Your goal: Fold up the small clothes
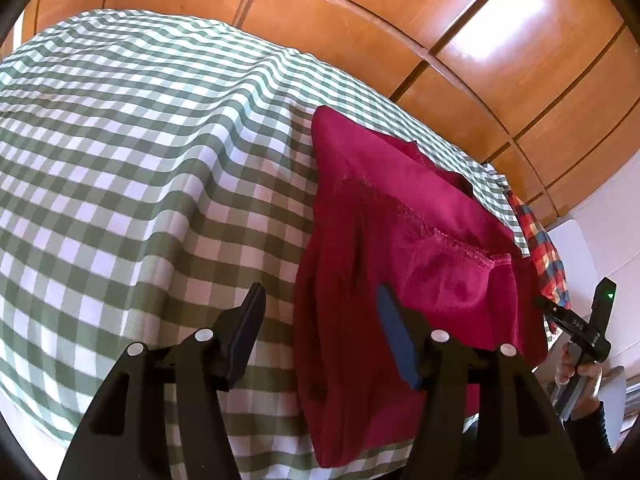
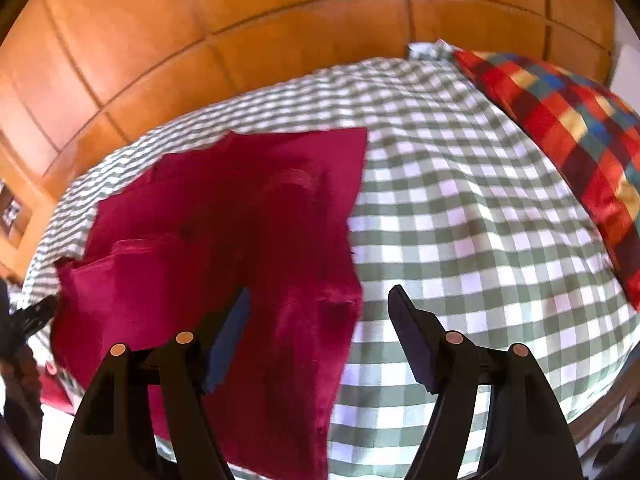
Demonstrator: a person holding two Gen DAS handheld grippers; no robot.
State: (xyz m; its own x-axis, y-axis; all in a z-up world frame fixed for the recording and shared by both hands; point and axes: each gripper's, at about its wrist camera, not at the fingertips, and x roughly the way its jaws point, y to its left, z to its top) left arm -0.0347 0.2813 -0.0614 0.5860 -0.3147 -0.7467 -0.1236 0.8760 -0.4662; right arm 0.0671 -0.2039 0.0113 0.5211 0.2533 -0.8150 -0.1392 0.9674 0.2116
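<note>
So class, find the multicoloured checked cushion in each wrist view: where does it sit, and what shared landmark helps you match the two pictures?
Left wrist view: the multicoloured checked cushion peeks out at the right edge, behind the red garment.
Right wrist view: the cushion fills the upper right.
Shared landmark: the green checked bedcover, with the garment lying on it.

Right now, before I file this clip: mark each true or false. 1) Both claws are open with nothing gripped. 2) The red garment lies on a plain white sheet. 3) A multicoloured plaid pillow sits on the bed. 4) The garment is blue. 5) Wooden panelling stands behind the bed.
1) True: left claw and right claw are both open and empty.
2) False: the red garment lies on a green-and-white checked sheet.
3) True: plaid pillow.
4) False: it is red.
5) True: wooden panelling.
</note>
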